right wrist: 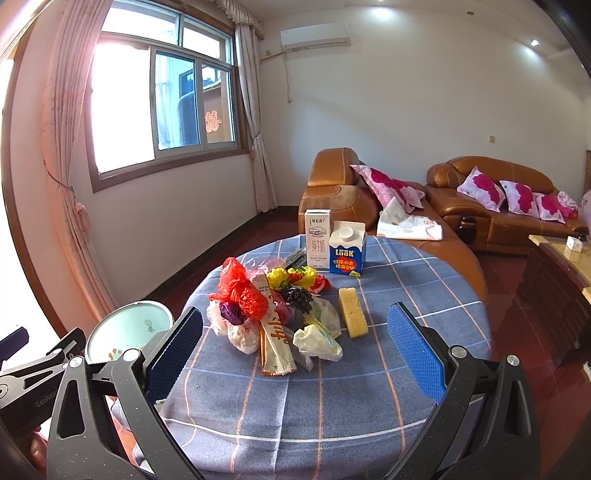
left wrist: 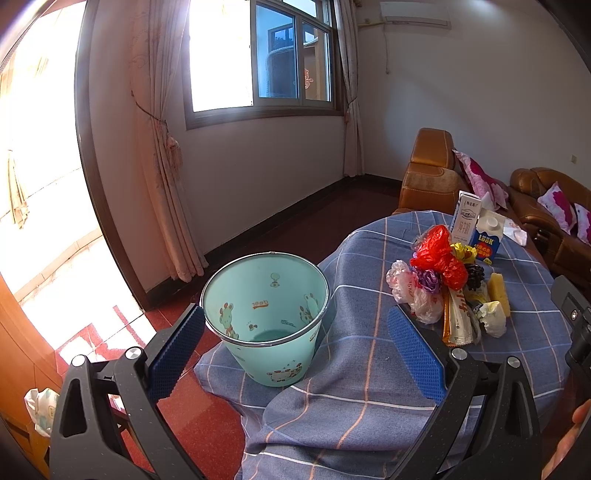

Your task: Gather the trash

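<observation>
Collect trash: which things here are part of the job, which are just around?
Job: bin, red bag, clear bags, long wrapper, white carton, blue carton, yellow sponge.
Around: sofa, pillows, curtains, air conditioner.

**Bin at the cloth's edge, trash to my right**

My left gripper point(left wrist: 295, 334) is spread wide, nothing between its blue pads point(left wrist: 415, 354). The mint bin point(left wrist: 264, 317) stands upright on the blue checked tablecloth point(left wrist: 354, 406), near my left pad. Right of it lies a heap: red plastic bag point(left wrist: 439, 258), orange wrapper point(left wrist: 456, 319), yellow sponge point(left wrist: 499, 293), two cartons point(left wrist: 476, 229) behind.
</observation>
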{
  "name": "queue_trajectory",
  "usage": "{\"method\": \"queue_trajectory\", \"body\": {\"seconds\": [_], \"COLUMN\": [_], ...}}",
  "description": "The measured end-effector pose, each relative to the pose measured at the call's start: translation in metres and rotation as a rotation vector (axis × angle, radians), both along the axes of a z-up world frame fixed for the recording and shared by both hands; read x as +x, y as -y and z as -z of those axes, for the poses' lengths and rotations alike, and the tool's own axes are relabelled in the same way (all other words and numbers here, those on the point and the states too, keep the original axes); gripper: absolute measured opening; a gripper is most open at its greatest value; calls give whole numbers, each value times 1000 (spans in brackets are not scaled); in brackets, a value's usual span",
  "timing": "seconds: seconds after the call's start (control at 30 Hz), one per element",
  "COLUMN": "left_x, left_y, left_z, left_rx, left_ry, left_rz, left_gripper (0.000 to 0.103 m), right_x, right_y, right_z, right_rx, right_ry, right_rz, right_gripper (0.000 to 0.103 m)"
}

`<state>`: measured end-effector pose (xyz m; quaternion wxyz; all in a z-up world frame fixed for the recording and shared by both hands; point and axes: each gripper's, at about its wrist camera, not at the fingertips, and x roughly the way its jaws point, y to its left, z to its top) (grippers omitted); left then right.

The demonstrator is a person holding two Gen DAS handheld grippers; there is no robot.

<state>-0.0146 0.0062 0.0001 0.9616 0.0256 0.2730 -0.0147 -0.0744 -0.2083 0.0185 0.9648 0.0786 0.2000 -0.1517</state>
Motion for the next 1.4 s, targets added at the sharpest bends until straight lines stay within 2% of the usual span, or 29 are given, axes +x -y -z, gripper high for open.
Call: {"method": "queue_trajectory", "body": {"seconds": [0.47, 0.87, 1.0, 1.23, 1.4], "left_x": [0, 5, 12, 37, 47], "left_y": [0, -2, -7, -8, 5], "left_z": [0, 12, 26, 65, 83], "left_rx": [0, 0, -10, -38, -1], "left_ry": [-1, -18, -44, -159, -168], "left_rz": [-2, 0, 12, 20, 56], "left_gripper": [97, 97, 97, 97, 96], "right_x": [0, 4, 7, 14, 27], "right_y": [0, 6, 15, 44, 64], "right_z": [0, 10, 20, 56, 77], "right_rx": [6, 13, 4, 38, 77], "right_ry": [-1, -12, -26, -104, -135], "right_rz": [-2, 10, 30, 47, 50], "right_gripper": [98, 98, 98, 98, 98]}}
